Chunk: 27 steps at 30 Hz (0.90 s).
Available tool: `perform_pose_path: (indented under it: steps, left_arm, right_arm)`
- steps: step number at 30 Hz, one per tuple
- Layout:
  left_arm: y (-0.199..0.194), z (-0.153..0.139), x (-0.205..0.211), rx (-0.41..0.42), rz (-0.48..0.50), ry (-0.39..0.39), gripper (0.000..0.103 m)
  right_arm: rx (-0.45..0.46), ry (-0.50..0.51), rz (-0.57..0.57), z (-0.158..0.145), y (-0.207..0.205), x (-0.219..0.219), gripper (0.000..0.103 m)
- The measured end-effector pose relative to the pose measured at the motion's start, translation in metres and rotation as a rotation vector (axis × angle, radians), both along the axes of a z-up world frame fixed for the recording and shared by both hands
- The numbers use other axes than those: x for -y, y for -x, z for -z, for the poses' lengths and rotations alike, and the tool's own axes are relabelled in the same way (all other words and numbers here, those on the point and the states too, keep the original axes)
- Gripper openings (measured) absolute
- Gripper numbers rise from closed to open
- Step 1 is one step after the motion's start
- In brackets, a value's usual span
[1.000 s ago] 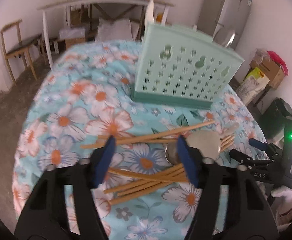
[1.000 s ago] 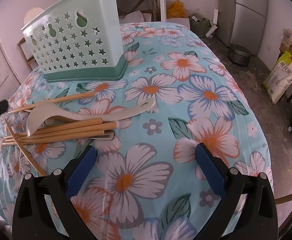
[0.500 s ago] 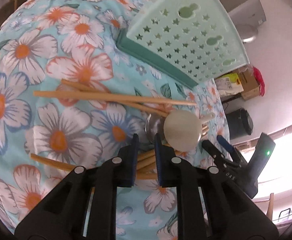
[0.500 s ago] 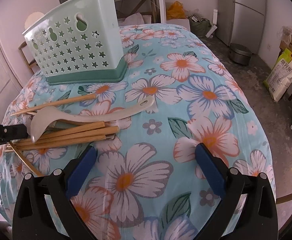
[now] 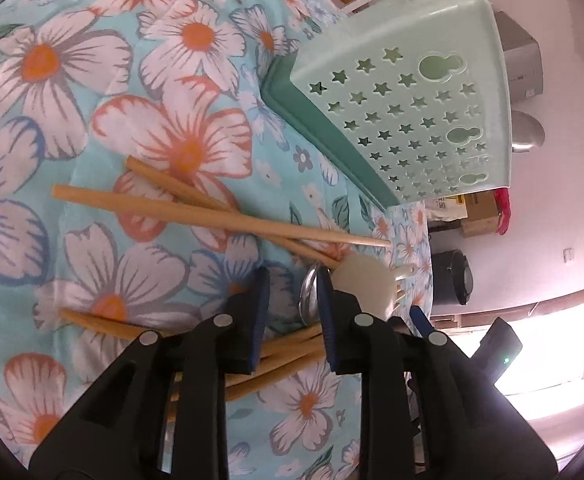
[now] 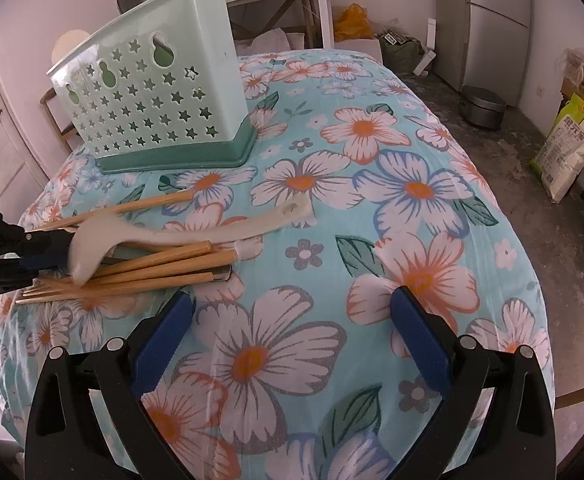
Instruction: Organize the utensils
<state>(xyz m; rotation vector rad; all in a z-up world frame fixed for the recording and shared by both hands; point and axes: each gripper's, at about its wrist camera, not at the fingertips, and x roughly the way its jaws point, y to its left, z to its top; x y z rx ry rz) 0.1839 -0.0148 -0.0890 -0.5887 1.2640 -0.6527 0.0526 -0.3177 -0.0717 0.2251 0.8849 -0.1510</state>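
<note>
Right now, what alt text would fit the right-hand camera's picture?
An open two-finger gripper hovers over a floral tablecloth. Left of it lie wooden chopsticks and a pale spoon, before a mint-green holder.

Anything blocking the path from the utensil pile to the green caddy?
Nothing visible does. Only bare floral tablecloth lies between the wooden chopsticks with the cream plastic spoon and the mint-green star-perforated plastic caddy.

Soft daylight throughout; blown-out glare is seen at the window (image 5: 552, 360) in the left view. Edges are bent and vignetted by fisheye. The white ladle (image 6: 172, 236) is motion-blurred
</note>
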Motion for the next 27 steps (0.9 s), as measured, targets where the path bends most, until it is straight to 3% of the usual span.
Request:
perform_pose_path:
  steps: [3,6,8,13,19,27]
  left_arm:
    - [-0.001,0.001,0.001,0.009,-0.005,-0.012,0.017]
    - [0.000,0.002,0.005,0.018,-0.007,-0.034,0.004]
    - [0.001,0.002,0.009,0.019,-0.016,-0.033,0.003]
    - [0.001,-0.011,-0.021,0.055,-0.074,-0.066,0.003]
    - [-0.008,0.007,-0.047,-0.070,-0.135,0.055,0.007]
    - [-0.007,0.010,-0.029,-0.068,-0.106,0.030,0.012]
  right_arm:
    - [0.000,-0.001,-0.001,0.000,0.000,-0.001,0.097]
    - [0.002,-0.003,-0.001,0.000,0.000,0.000,0.097]
    - [0.001,-0.002,-0.001,0.000,0.000,0.000,0.097]
    - [0.001,-0.002,-0.001,0.000,0.000,0.000,0.097]
    - [0.001,-0.002,-0.001,0.000,0.000,0.000,0.097]
    - [0.005,-0.004,0.002,0.000,0.000,0.000,0.097]
